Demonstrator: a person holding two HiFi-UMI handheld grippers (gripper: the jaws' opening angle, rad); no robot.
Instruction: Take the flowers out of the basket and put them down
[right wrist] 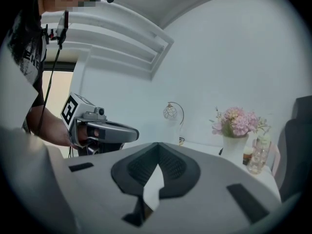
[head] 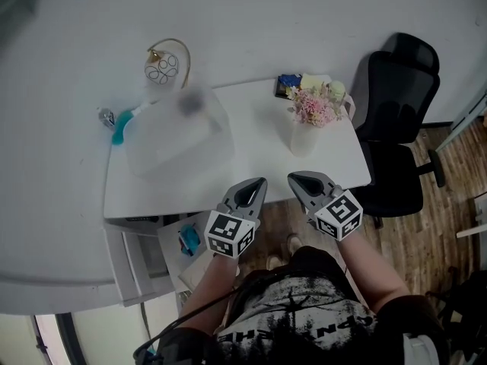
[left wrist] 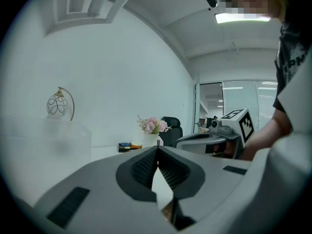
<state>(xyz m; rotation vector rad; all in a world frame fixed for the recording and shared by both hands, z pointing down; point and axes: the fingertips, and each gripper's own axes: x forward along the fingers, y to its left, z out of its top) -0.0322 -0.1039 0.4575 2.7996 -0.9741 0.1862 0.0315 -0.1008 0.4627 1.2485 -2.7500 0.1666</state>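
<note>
Both tongs are closed and empty: the left tongs (head: 253,191) and the right tongs (head: 302,181) have their jaws pressed together w/ nothing between. They hang over the near edge of the worktop (head: 259,128), well apart from the task's thing. The pink flowers (head: 313,106) stand upright in the white basket (head: 303,139) near the far right corner of the worktop, so we judge that nothing is taken out yet. What can go wrong from here, in our opinion: first, the jaws must open before the reach, otherwise closed tips will only push the bunch and maybe tip the basket. Second, the basket looks tall, narrow and prob. light, so if only one of the tongs pulls the stems up, the basket can rise w/ them or fall over; the other tongs should hold its wall. Third, a clear glass bottle (right wrist: 257,154) stands just beside the basket, and the worktop edge and the black office chair (head: 396,120) are near, so a sideways knock can send sth. to the floor. Fourth, a too hard squeeze can crush the thin stems, and a too soft one lets some of them slip. Also the translucent plastic box (head: 175,137) takes the left part of the worktop, so the put-down place is limited to the middle.
</note>
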